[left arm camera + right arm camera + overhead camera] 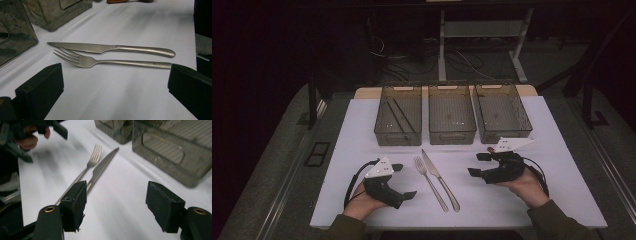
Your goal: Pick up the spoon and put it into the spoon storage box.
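Observation:
A steel fork [430,182] and a steel knife [440,180] lie side by side on the white table top [362,130], tips toward the bins. My left gripper [404,180] rests to their left, open, pointing at them. In the left gripper view the fork [100,61] and knife [107,48] lie just beyond the wide-apart jaws of the left gripper [115,87]. My right gripper [477,164] sits to the right of the knife, open and holding nothing. The right gripper view shows the fork [91,163] and knife [101,168] ahead of the right gripper [116,202], handles running behind its left jaw.
Three smoky see-through bins stand in a row behind the cutlery: left bin [398,138] with two thin dark sticks inside, middle bin [452,137], right bin [504,135]. The right bin is close behind my right gripper. Bare table lies at the front edge.

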Available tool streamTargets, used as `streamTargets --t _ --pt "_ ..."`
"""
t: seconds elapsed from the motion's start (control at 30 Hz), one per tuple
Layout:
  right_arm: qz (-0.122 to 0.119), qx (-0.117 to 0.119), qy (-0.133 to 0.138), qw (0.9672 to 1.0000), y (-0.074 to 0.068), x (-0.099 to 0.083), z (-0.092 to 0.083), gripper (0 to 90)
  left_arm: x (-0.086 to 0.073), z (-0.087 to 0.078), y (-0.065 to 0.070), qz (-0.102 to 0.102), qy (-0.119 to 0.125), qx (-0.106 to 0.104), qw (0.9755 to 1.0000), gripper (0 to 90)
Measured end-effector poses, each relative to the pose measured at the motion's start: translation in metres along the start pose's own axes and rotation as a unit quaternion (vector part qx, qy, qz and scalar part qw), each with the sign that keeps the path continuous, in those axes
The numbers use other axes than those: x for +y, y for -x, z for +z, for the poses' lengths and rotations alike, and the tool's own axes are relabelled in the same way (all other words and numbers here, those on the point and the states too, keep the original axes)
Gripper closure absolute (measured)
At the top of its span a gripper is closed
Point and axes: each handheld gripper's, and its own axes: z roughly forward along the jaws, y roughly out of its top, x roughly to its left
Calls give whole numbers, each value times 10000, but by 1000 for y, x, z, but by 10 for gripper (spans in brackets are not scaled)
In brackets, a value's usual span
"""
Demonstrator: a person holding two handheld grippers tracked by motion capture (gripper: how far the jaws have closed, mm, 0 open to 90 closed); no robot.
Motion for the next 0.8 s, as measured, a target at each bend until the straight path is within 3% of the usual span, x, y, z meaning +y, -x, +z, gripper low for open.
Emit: streamTargets --t 0.27,0.57,0.8 --pt "102 -182 -104 9997 5 -22 -14 344 0 -1 0 -18 -4 11 10000 0" --pt "176 -443 -219 9986 22 -41 -32 357 0 -2 0 -26 -10 23 10000 0" --pt "348 -662 -150 9971 40 -46 -45 357 -1 -2 0 -22 -15 36 10000 0"
